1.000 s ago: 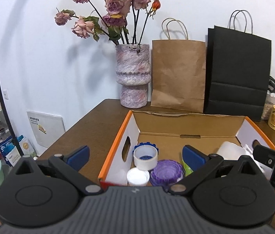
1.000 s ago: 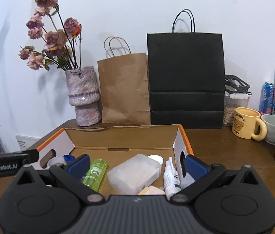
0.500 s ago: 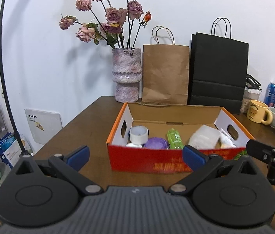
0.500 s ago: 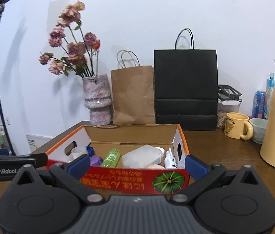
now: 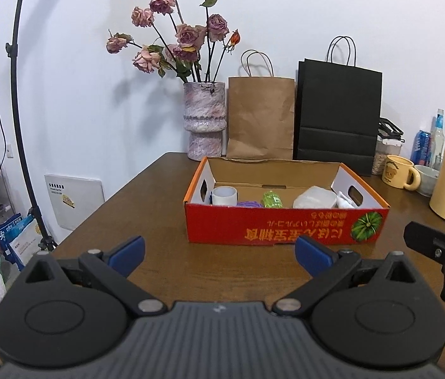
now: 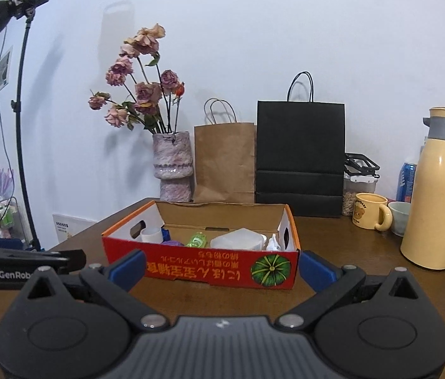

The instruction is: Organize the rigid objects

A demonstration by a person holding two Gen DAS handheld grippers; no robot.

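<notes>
We hold our left gripper [image 5: 219, 254] and right gripper [image 6: 222, 268] spread wide and empty, short of the red cardboard box [image 5: 285, 225] on the brown wooden bench [image 5: 146, 208].

The right gripper [image 6: 221, 267] hangs with fingers spread wide and nothing between them. Just ahead sits the red box [image 6: 202, 267], holding a green bottle [image 6: 196, 240] and clear container [image 6: 238, 238]. The left gripper [image 6: 26, 263] shows to its left.

Vase [image 5: 204, 120], paper bags [image 5: 261, 117], mug [image 5: 399, 175].
</notes>
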